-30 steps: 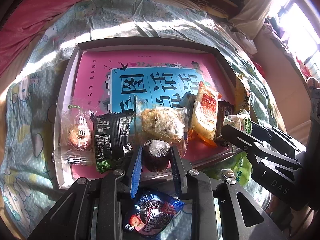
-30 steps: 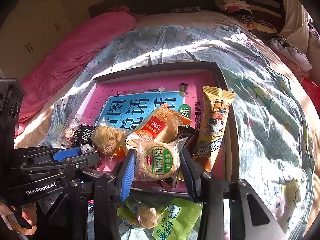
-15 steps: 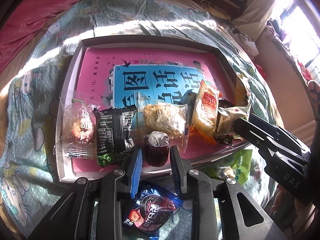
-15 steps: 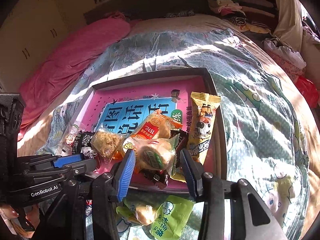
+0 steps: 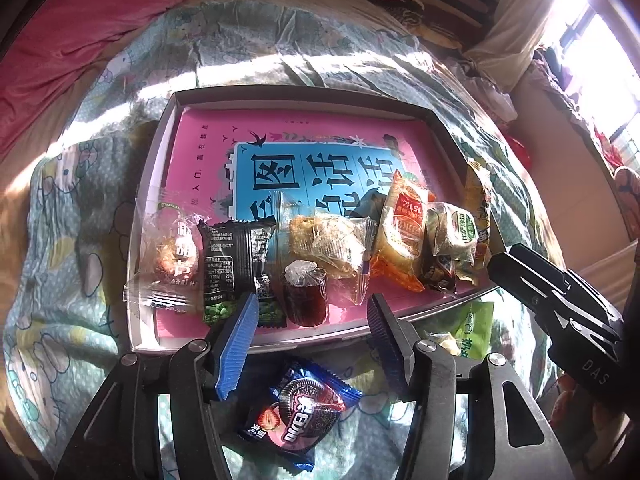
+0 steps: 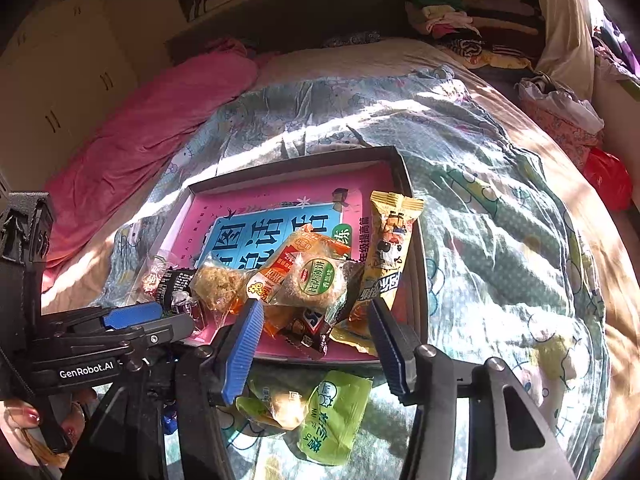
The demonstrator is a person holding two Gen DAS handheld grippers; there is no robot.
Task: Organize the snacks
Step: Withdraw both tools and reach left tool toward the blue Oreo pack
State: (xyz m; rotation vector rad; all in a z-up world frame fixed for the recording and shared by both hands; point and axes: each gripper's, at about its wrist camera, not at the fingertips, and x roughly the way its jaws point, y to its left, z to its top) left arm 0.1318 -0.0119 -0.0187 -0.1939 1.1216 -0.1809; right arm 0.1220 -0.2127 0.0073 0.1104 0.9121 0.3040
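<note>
Both sets of fingers just released, left gripper (image 5: 310, 322) off jelly cup (image 5: 305, 298), right gripper (image 6: 314, 328) off biscuit pack (image 6: 316, 282), both in tray (image 5: 156, 200)

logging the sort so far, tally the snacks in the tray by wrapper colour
clear wrappers: 3
black pea packet: 1
dark jelly cup: 1
orange packet: 1
yellow packet: 1
dark bar, half buried: 1
total: 8 visible

Pink book (image 5: 208, 148), black snack packet (image 5: 236, 256), cartoon-print teal quilt (image 6: 500, 208)
</note>
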